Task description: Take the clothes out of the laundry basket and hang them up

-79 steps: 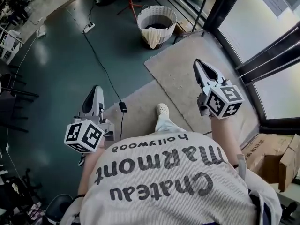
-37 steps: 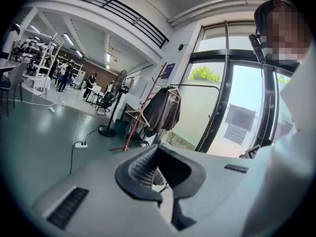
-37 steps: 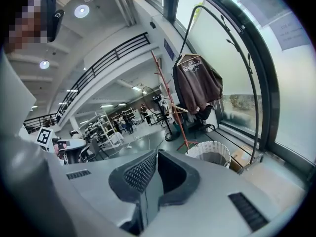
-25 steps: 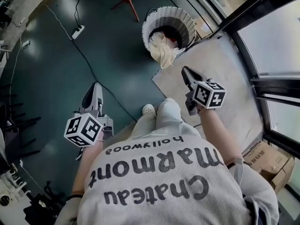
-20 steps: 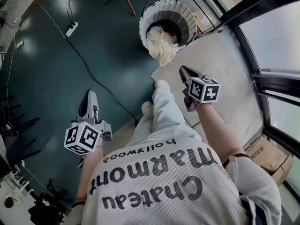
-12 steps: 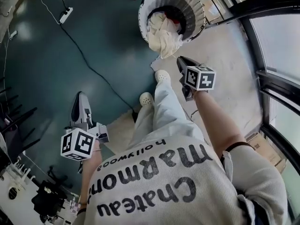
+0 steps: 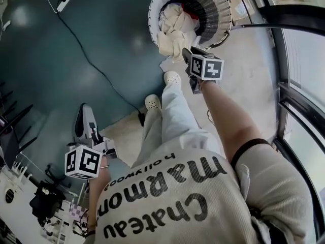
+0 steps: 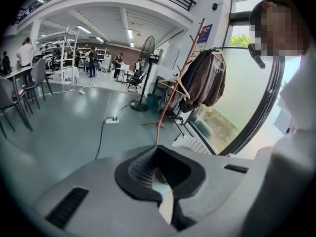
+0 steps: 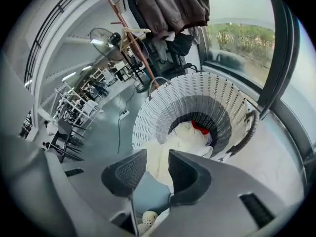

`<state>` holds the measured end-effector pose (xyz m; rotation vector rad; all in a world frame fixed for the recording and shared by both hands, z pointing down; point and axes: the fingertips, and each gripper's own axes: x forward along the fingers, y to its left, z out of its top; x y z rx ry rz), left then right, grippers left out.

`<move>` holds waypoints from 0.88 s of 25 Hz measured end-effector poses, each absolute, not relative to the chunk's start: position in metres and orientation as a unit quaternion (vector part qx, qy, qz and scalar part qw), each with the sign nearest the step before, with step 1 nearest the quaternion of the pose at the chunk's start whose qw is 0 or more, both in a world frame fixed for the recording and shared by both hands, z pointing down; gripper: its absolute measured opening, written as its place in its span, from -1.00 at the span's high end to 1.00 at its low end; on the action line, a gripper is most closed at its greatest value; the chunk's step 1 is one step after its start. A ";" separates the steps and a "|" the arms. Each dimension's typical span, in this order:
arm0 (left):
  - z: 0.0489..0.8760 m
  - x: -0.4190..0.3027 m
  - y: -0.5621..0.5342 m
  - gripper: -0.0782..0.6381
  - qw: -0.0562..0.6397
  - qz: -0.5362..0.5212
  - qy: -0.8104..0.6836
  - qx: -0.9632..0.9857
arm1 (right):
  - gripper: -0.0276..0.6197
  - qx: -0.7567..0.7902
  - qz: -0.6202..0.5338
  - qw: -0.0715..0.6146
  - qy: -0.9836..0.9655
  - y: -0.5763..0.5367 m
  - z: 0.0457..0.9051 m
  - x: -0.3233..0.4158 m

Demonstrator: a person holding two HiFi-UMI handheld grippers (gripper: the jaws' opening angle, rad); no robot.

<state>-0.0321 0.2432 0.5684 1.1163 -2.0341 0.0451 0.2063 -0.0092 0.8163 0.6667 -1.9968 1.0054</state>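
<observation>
Spilling over the white slatted laundry basket (image 7: 217, 10), cream clothes (image 7: 172, 32); right gripper (image 9: 157, 159) opening, empty; left gripper (image 7: 83, 111) closed.

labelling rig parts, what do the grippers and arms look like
Left gripper and right gripper: grey bodies, black ribbed fingers, each a white cube with black square markers. Right fingers are opening, nothing between them. Cream short sleeve with dark hem.
</observation>
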 end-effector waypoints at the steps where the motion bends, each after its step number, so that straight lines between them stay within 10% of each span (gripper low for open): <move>1: 0.572 -0.033 0.244 0.76 0.404 0.019 -0.805 0.434 | 0.44 0.258 0.397 0.402 -0.784 -0.010 0.823 0.204; 22: 0.594 -0.028 0.266 0.76 0.429 0.044 -0.819 0.378 | 0.45 0.175 0.356 0.547 -0.737 0.002 0.896 0.193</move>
